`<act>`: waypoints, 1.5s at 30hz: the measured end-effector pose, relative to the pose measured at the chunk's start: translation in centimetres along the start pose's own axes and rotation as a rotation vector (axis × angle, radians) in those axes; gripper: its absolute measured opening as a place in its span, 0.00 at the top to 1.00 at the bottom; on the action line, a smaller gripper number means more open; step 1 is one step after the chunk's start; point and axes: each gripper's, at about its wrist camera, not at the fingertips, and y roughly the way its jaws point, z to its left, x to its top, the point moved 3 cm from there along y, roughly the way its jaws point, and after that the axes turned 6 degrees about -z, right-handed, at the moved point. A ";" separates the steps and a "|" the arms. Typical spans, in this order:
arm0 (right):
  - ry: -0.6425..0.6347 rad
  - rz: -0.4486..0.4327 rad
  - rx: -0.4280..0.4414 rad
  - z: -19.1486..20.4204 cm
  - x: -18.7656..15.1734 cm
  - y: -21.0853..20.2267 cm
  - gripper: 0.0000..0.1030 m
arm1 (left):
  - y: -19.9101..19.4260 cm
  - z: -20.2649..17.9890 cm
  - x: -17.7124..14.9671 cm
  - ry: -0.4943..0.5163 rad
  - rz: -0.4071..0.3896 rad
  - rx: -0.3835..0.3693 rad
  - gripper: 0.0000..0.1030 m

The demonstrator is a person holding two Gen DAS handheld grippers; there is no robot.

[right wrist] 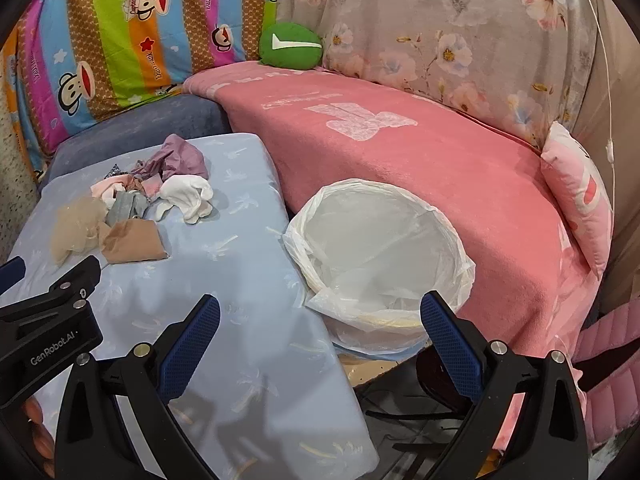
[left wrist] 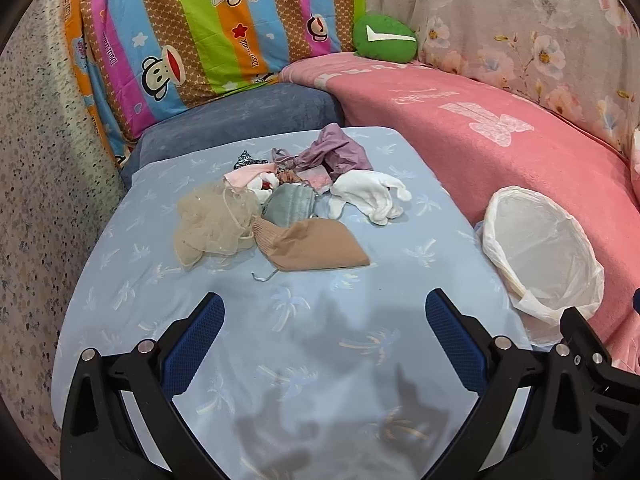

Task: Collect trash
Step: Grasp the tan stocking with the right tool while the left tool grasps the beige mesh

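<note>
A heap of crumpled fabric scraps, tan stocking and white gloves (left wrist: 280, 204) lies ahead of my left gripper (left wrist: 324, 340), on a pale blue palm-print cloth (left wrist: 304, 360). A white plastic-lined round bin (right wrist: 380, 248) sits just ahead of my right gripper (right wrist: 320, 340), beside a pink blanket (right wrist: 460, 168). Both grippers gape wide, holding nothing.

Matt black plastic left gripper (left wrist: 324, 308) and right gripper (right wrist: 320, 312), blue textured jaws, shiny metal pins. Thin, crinkled, translucent plastic bin liner (right wrist: 380, 240). Smooth printed cotton tabletop cover (left wrist: 312, 340). Fuzzy pink fleece blanket (right wrist: 420, 160). Beige mesh netting (left wrist: 212, 224); soft white cloth glove (left wrist: 368, 194).
</note>
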 end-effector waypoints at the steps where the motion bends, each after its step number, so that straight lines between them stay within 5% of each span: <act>1: -0.003 0.003 0.003 0.3 0.0 0.2 0.06 | 0.3 0.3 0.0 -0.002 0.006 0.002 0.07; 24: -0.081 0.061 0.182 12.8 2.2 8.1 0.06 | 10.8 14.2 1.0 -0.158 0.081 0.049 0.07; 37: -0.116 0.131 0.261 20.6 2.2 14.4 0.13 | 16.6 18.1 1.3 -0.354 0.172 -0.129 0.07; 44: -0.095 0.200 0.313 22.0 0.8 16.4 0.39 | 17.9 17.1 1.0 -0.329 0.195 -0.190 0.37; 45: -0.087 0.196 0.324 22.1 0.7 16.3 0.41 | 17.8 16.9 1.0 -0.315 0.190 -0.204 0.53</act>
